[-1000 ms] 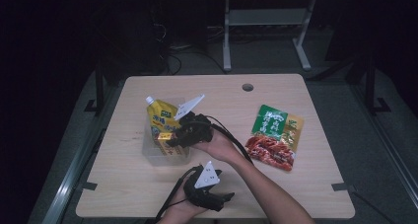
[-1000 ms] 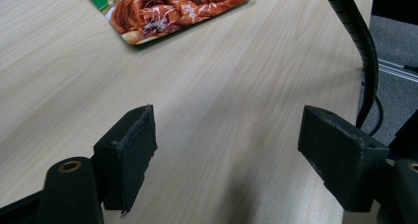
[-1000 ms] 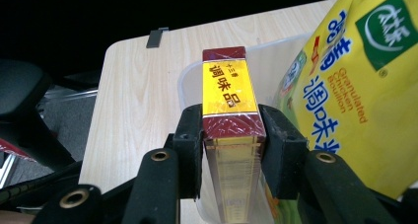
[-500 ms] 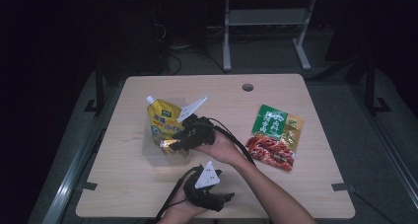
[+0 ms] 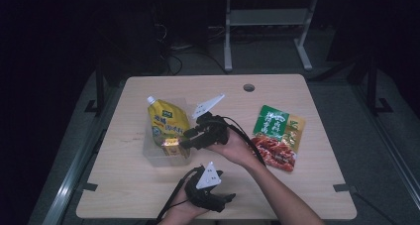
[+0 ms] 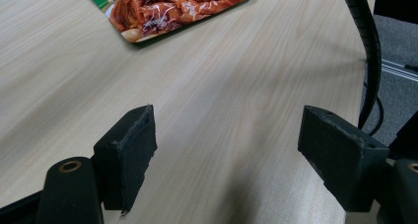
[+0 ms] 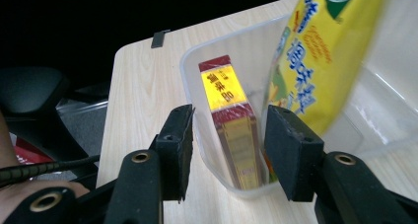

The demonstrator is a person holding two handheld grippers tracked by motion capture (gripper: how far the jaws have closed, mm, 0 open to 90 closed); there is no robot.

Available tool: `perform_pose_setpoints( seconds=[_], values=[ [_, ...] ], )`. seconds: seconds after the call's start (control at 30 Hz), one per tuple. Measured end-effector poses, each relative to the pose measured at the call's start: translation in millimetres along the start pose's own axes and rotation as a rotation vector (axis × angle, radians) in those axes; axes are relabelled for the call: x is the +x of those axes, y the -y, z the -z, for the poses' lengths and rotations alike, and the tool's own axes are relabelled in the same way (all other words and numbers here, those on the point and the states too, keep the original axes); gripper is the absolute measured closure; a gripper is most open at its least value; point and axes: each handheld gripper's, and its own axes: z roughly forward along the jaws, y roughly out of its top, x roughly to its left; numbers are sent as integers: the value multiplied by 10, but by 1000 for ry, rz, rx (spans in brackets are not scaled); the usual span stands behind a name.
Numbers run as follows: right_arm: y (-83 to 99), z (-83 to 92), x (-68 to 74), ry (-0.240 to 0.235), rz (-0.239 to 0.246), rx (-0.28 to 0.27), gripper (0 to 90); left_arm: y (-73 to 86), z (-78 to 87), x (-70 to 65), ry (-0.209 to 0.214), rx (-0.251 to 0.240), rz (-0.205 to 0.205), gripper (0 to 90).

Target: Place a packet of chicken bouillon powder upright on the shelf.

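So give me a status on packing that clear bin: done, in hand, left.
Done: the yellow spout pouch and a small red and yellow box stand in the clear bin. In hand: the right gripper has just been opening, its jaws straddling the box and bin wall, apparently letting go. Left: the green and red snack packet lies on the table; the left gripper is open over bare wood.

so the right gripper [image 5: 190, 136] sits out over the middle of the table, pointing left in the high view, forearm coming up from the bottom right. its jaws have just been opening and stand apart, pads not pressing on anything. the left gripper [image 5: 224, 199] sits low at the near edge, hand wrapped round it, pointing off to the right, jaws spread wide with nothing between them
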Motion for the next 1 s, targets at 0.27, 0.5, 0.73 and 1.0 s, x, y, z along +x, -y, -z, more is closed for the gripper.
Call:
perform_pose_setpoints(
  seconds=[0.27, 0.5, 0.73, 1.0],
  values=[
    [121, 203, -32, 19, -42, -27, 499, -3, 2, 12, -5, 4, -2, 219],
    [194, 323, -81, 27, -68, -33, 482, -11, 7, 29, -5, -1, 0, 219],
    [314, 516, -132, 67, -99, -34, 449, -16, -6, 31, -4, 4, -11, 216],
    [440, 677, -179, 100, -131, -42, 441, -24, 12, 57, 0, -21, 15, 213]
  ],
)
